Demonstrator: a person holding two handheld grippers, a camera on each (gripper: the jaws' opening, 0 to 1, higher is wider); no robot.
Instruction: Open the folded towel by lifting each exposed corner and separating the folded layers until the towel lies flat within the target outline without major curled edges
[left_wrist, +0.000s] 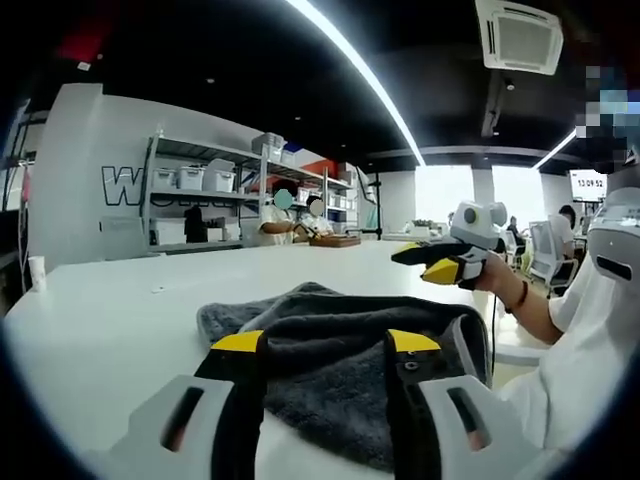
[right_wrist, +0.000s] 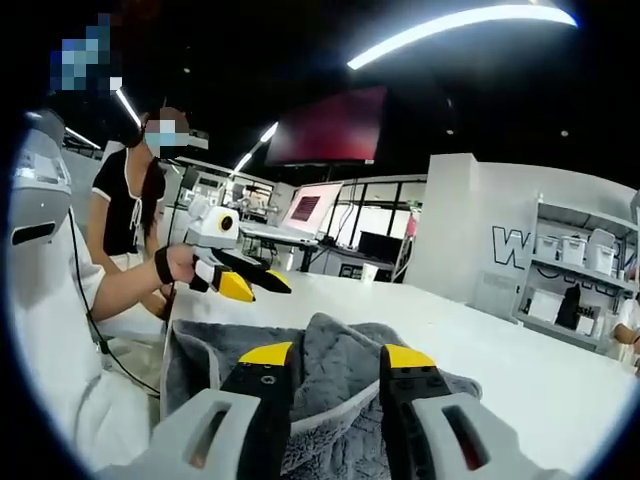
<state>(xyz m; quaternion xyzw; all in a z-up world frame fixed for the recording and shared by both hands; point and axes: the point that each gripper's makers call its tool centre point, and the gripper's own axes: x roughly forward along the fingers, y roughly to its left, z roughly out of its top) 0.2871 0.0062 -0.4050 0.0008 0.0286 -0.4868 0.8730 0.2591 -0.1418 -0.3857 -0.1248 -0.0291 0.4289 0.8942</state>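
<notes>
A grey towel (left_wrist: 330, 310) lies bunched and folded on the white table (left_wrist: 120, 300), its top layers humped and its near edge curled. In the left gripper view my left gripper (left_wrist: 326, 343) stands open just above the towel's near side, nothing between its yellow-tipped jaws. My right gripper (left_wrist: 432, 262) hovers above the towel's far right corner, held by a hand. In the right gripper view that right gripper (right_wrist: 336, 355) is open over the towel (right_wrist: 340, 335). The left gripper (right_wrist: 250, 282) floats above the towel's left edge, clear of the cloth.
Metal shelves with white bins (left_wrist: 200, 190) stand behind the table, and seated people (left_wrist: 290, 215) are beyond its far edge. The person's white sleeve (left_wrist: 600, 330) is at the table's right edge. Another person (right_wrist: 130, 210) stands behind. Bare tabletop (right_wrist: 520, 350) spreads around the towel.
</notes>
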